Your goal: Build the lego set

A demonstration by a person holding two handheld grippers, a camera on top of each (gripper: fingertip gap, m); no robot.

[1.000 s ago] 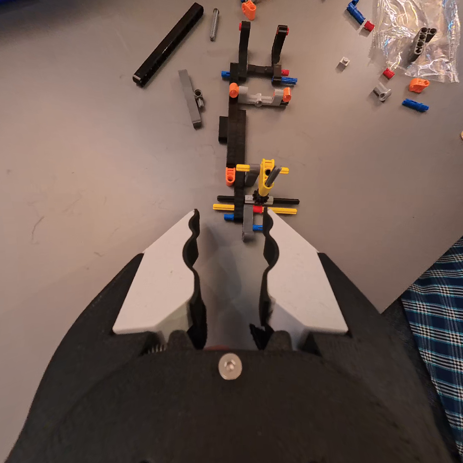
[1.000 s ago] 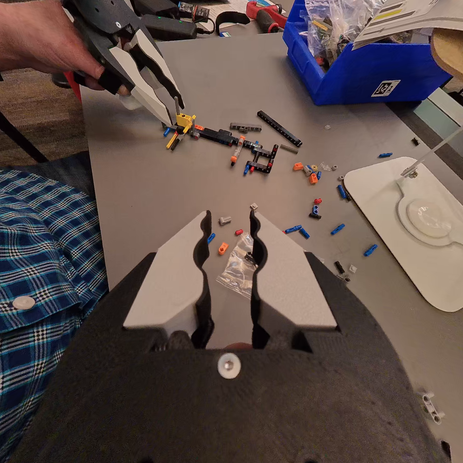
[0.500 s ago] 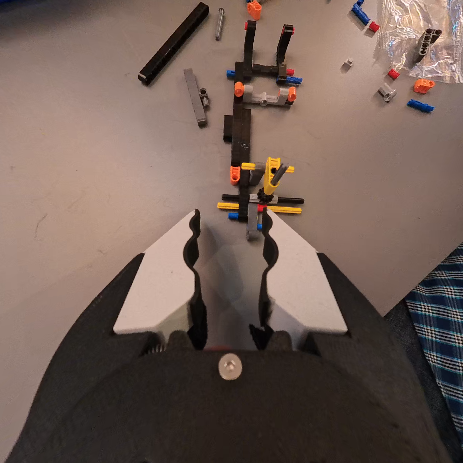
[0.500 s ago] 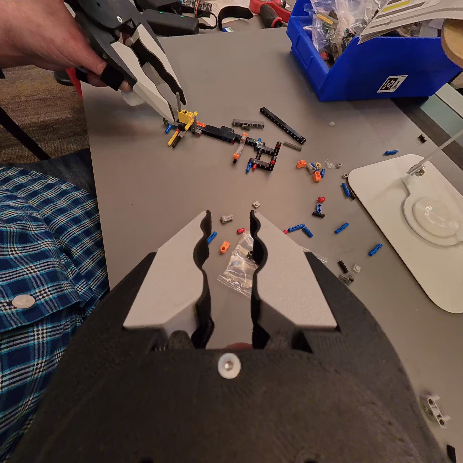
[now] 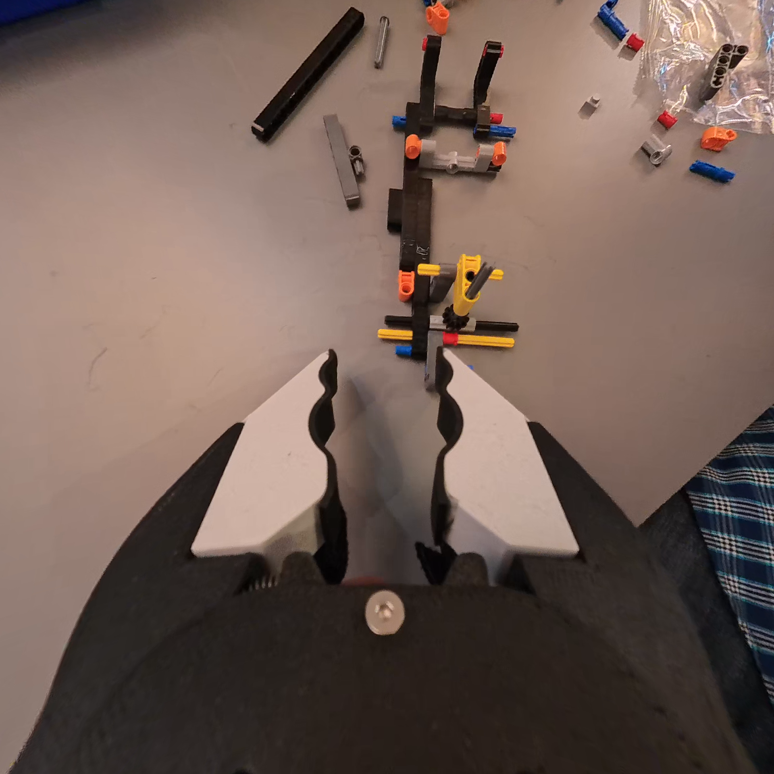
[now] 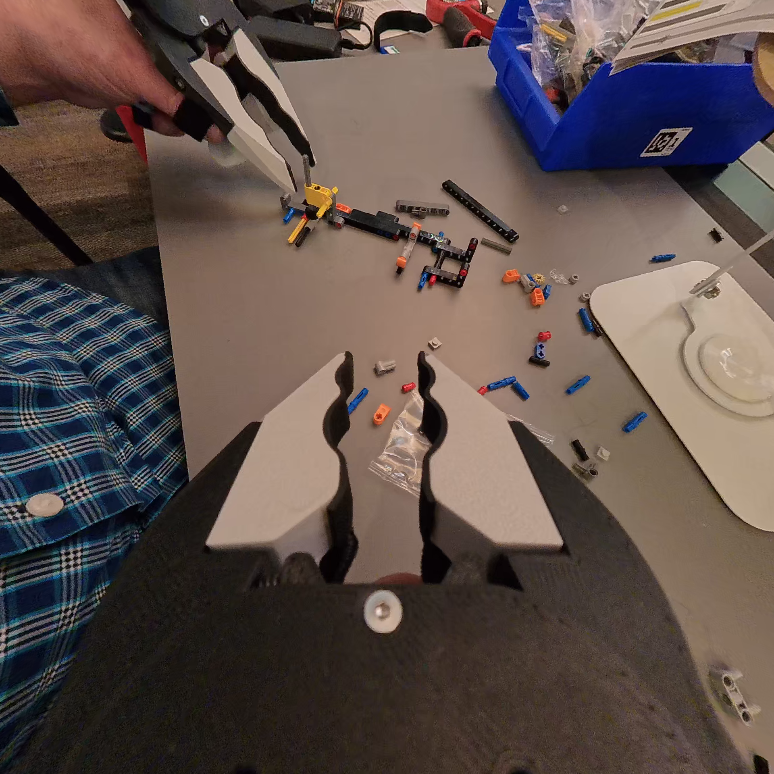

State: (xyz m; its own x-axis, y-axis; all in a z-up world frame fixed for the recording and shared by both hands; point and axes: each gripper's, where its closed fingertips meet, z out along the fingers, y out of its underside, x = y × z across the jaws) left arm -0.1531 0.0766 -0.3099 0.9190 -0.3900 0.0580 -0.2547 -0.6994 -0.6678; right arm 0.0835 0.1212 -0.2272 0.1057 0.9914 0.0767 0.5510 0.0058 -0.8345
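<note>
**Closing in on the half-built chassis**

Left wrist view: left gripper point(image 5: 383, 360) hangs released, empty, at the lego assembly's point(image 5: 419, 218) near end, probably to steady it.

Right wrist view: right gripper point(image 6: 383, 360) likewise spread and empty over loose pins point(image 6: 408, 386) and a plastic bag point(image 6: 402, 452), likely choosing the next piece.

Model: I saw the lego model point(image 6: 389, 228) lying lengthwise on the table point(image 6: 234, 293), its upright post end nearest the left gripper point(image 5: 383, 368).
Left gripper: my tips sat just before the model's near end, one finger point(image 5: 450, 377) touching or just beside it.
Loose beams: a long beam point(image 5: 308, 75) and a short beam point(image 5: 341, 161) lay left of the model.
Right gripper: I held the right gripper point(image 6: 383, 368) over scattered pins, a bag point(image 6: 404, 452) between its fingers.
Bin: the bin point(image 6: 628, 104) stood at the far right corner.
</note>
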